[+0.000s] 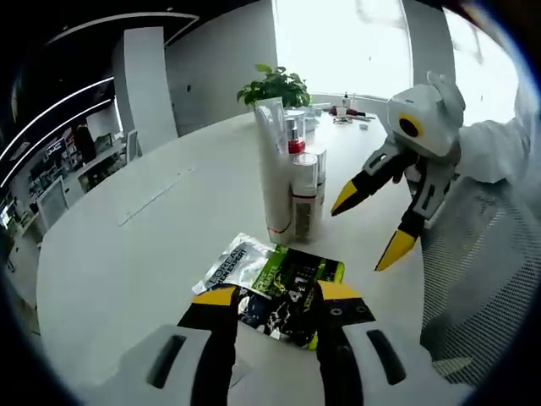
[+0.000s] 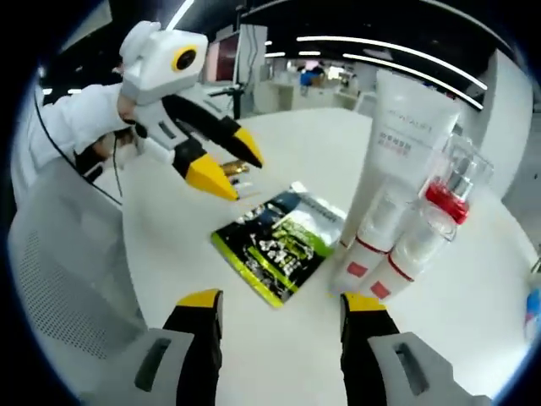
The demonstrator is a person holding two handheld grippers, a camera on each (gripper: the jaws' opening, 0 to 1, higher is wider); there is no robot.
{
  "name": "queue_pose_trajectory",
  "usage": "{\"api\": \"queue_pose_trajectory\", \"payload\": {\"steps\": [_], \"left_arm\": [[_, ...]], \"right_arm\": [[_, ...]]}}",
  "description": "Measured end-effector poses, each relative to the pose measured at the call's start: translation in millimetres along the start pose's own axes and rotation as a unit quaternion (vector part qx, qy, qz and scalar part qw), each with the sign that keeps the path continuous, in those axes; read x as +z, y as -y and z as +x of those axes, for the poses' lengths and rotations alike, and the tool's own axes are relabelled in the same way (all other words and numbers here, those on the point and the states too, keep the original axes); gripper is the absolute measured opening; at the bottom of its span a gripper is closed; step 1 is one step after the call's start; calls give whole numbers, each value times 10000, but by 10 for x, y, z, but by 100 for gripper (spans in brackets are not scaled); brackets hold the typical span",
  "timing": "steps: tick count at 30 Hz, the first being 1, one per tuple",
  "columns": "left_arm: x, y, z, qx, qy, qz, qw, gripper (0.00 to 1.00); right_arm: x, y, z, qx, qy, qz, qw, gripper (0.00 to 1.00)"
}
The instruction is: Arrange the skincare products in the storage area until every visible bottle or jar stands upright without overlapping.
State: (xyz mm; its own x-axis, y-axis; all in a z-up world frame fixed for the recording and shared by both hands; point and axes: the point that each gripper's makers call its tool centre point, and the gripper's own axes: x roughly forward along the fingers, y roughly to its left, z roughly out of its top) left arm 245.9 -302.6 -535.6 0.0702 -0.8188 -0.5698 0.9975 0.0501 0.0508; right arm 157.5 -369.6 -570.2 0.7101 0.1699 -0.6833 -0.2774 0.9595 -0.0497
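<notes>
A tall white tube point(image 1: 272, 169) stands upright on the round white table point(image 1: 127, 254), with two white bottles point(image 1: 306, 199) and a red-capped bottle point(image 1: 295, 139) close against it. In front lie a silver sachet point(image 1: 230, 264) and a green-black sachet point(image 1: 297, 283), flat and overlapping. My left gripper point(image 1: 277, 294) is open at their near edge, holding nothing. My right gripper point(image 1: 369, 228) hangs open to the right of the bottles. In the right gripper view the tube point(image 2: 397, 161), the red-capped bottle point(image 2: 444, 199), the green-black sachet point(image 2: 283, 241), my open right gripper point(image 2: 281, 300) and my left gripper point(image 2: 232, 165) all show.
A potted plant point(image 1: 275, 85) and small items point(image 1: 347, 110) sit at the table's far side. A mesh chair back point(image 1: 482, 288) and a person's white sleeve point(image 1: 490, 148) stand beside the table edge. Something gold point(image 2: 235, 171) lies under the left gripper's tips.
</notes>
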Motion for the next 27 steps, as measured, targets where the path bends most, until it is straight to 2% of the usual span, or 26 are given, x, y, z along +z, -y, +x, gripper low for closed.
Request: {"api": "queue_pose_trajectory", "payload": {"steps": [3,7,14,20,25,27], "left_arm": [[-5,19,-67,53,-8,19,10000,36],[-17,42,-155,37,42,-189,9998,40],[-77,131,-283,83,40,-335,9994,46],[-55,181,-421,128,125,-391,9991,54],[-72,192,-537,238,148,-514,9983,58],[-100,149,-571,391,135,-510,9978,62]], "right_arm": [[5,24,-46,-85,43,79,9999,66],[15,83,-112,-320,49,75,9994,82],[61,104,-211,-368,119,114,9992,87],[83,57,-224,-363,127,24,9993,99],[111,35,-271,-377,193,30,9991,99],[117,13,-275,-380,195,-11,9991,99]]}}
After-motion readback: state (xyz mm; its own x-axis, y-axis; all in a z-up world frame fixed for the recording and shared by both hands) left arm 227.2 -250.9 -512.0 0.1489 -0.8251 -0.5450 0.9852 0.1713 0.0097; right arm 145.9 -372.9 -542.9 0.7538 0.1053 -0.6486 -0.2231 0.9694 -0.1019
